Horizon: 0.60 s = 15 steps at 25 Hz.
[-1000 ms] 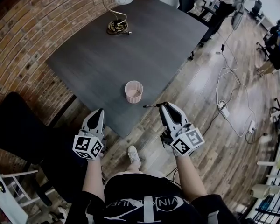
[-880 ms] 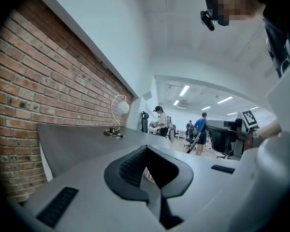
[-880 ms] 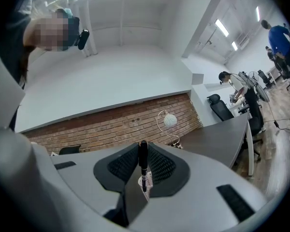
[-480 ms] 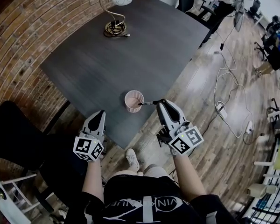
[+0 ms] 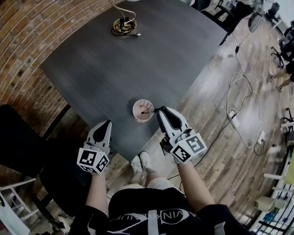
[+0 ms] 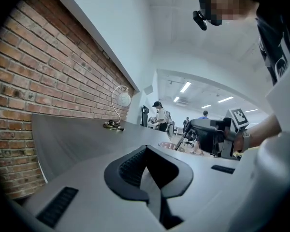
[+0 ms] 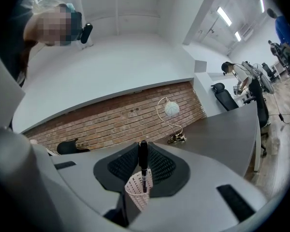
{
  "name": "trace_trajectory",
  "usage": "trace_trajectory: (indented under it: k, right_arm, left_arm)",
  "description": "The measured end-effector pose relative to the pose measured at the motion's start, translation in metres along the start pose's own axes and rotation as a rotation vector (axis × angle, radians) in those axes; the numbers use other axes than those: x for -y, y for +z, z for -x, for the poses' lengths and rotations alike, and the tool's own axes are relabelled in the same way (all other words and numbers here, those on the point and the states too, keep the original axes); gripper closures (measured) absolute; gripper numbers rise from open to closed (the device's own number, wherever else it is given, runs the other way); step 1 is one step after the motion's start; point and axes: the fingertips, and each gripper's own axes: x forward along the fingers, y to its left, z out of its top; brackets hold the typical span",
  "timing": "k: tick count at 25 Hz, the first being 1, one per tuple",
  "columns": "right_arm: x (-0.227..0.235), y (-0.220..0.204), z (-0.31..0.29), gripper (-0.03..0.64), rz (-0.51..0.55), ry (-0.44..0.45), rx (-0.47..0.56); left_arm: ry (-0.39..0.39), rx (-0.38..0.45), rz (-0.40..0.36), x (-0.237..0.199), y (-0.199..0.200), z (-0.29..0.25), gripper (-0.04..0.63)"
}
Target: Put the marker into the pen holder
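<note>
Moved in since a second ago: right gripper [image 5: 160, 110] with its marker [image 5: 149, 112], from out over the floor past the table's corner to just beside the pen holder [image 5: 143, 112], with the marker's free end now over the mouth. Far less shift on the side of the left gripper [image 5: 104, 125].

Dark table [image 5: 103, 67] across most of the head view, bare but for a lamp [image 5: 124, 26] well apart at the far side and the pen holder close to the near edge. Wood floor [image 5: 220, 102] with cables off to the right (no concern for this move). Open room above and all round the pen holder. Near edge close behind it, so little margin for a knock toward the person.

Left gripper low at the table's near edge, jaws together on nothing, farther from the pen holder than the right. Right gripper clamped on the marker [image 7: 143, 164], one pad on either side of the barrel.

Deciding relation: marker held crosswise to the jaws, long axis running from the fingertips toward the pen holder [image 7: 137, 191], free end at the rim and, going by the head view, above the opening. Probably needs tipping nearer upright, or a slight lowering, before letting go. Released flat, likely to catch the rim or topple the perforated cup.
</note>
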Motion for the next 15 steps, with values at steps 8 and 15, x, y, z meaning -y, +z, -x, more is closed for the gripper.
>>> trace_trajectory:
  k: [8,15]
  right_arm:
    - [0.002,-0.025,-0.024,0.552,0.028,0.047,-0.077]
    - [0.003,-0.046,-0.032,0.552,0.043,0.073,-0.122]
  left_arm:
    - [0.02,0.005,0.011,-0.009,0.0,-0.011,0.581]
    - [0.043,-0.008,0.014,-0.015,-0.013,-0.013,0.581]
